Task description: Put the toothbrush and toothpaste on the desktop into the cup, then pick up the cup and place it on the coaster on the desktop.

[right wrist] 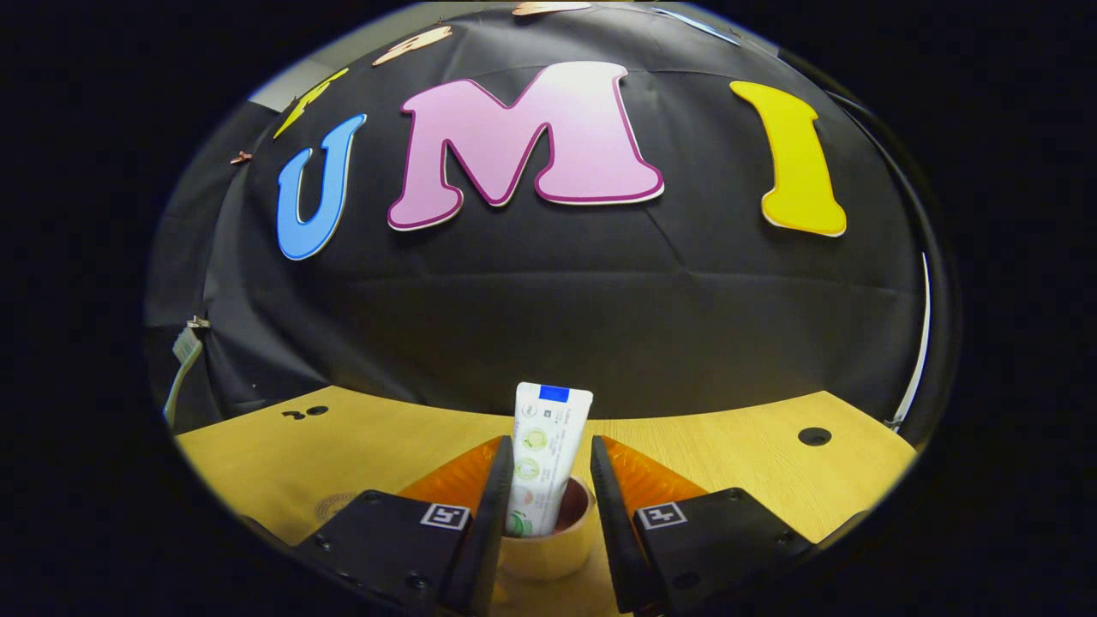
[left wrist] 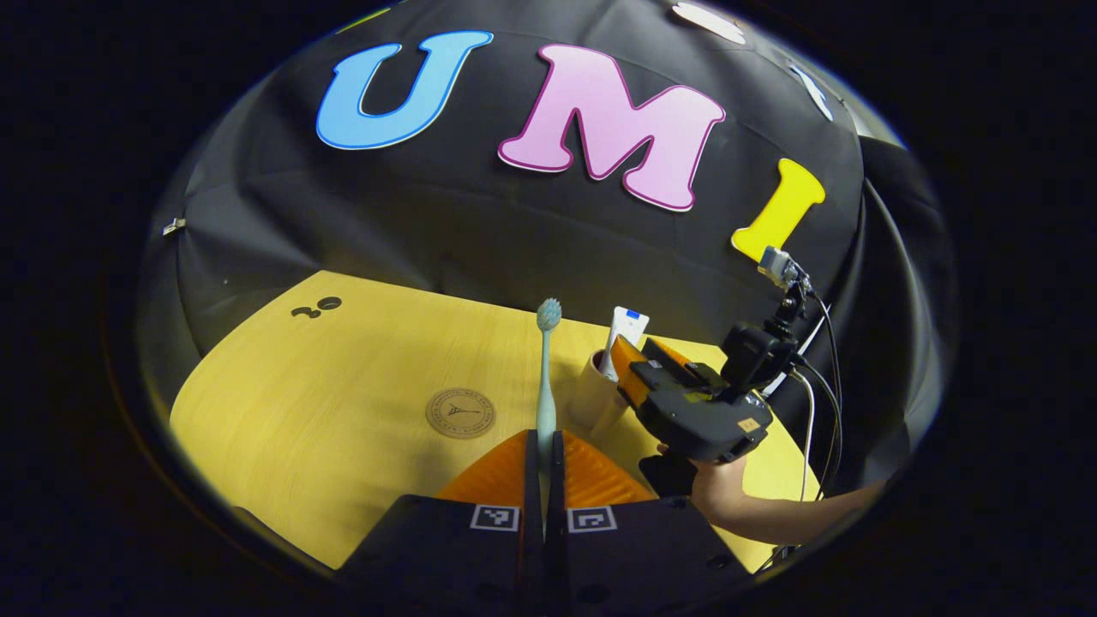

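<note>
1. left gripper view: the left gripper (left wrist: 545, 446) has its fingers closed tight on the toothbrush (left wrist: 546, 377), which stands upright with its bristle head on top, above the tabletop (left wrist: 343, 386).
2. the round coaster (left wrist: 460, 413) lies flat on the tabletop, left of the toothbrush and well apart from the cup (left wrist: 593, 390).
3. right gripper view: the right gripper (right wrist: 550, 488) has its fingers spread wide on either side of the cup (right wrist: 548, 548), pressing on nothing.
4. the toothpaste (right wrist: 544, 454) stands upright inside the cup, leaning slightly.
</note>
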Available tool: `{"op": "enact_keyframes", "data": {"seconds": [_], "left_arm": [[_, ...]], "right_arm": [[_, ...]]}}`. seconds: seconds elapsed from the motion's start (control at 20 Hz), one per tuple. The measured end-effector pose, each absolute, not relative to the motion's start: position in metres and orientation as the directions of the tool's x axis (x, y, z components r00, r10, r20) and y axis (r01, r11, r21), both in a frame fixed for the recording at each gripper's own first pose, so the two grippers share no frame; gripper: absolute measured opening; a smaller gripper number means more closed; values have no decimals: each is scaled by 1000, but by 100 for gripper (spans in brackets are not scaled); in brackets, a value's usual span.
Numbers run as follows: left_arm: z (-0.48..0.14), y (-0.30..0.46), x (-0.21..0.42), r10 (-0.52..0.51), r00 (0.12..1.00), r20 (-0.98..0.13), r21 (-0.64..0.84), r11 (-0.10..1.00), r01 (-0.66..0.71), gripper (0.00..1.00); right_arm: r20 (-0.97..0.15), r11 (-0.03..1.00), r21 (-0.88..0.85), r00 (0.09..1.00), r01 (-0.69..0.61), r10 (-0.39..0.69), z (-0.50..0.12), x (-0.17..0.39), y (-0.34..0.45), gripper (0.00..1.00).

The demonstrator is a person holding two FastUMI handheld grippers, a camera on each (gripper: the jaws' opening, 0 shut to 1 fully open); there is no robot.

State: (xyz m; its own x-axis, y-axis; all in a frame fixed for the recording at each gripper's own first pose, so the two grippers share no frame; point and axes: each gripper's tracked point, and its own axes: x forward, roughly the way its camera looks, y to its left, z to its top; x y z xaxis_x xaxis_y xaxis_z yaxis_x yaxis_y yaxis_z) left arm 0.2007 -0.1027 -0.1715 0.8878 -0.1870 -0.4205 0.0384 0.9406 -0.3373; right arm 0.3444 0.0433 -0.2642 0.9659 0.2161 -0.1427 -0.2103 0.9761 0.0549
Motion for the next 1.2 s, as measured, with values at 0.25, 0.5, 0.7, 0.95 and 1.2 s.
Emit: {"op": "enact_keyframes", "data": {"seconds": [0.25, 0.5, 0.7, 0.95, 1.2], "left_arm": [[-149, -129, 229, -230, 905, -359, -344, 934, 101, 6], [-106, -156, 284, -251, 939, -236, -316, 934, 170, 6], [-85, -176, 331, -270, 952, -143, -315, 924, 215, 6], [-92, -202, 380, -279, 957, -74, -266, 931, 250, 6], [-125, -207, 412, -257, 961, -97, -272, 936, 223, 6]], "right_arm": [[-126, 984, 55, 976, -170, 176, -227, 314, 3, 86], [-159, 994, 42, 981, -103, 108, -203, 279, -54, 98], [-202, 999, 8, 978, -53, 54, -203, 257, -98, 98], [-236, 999, -35, 971, -34, 25, -206, 232, -135, 98], [-297, 999, -38, 955, -16, 4, -224, 221, -160, 98]]}}
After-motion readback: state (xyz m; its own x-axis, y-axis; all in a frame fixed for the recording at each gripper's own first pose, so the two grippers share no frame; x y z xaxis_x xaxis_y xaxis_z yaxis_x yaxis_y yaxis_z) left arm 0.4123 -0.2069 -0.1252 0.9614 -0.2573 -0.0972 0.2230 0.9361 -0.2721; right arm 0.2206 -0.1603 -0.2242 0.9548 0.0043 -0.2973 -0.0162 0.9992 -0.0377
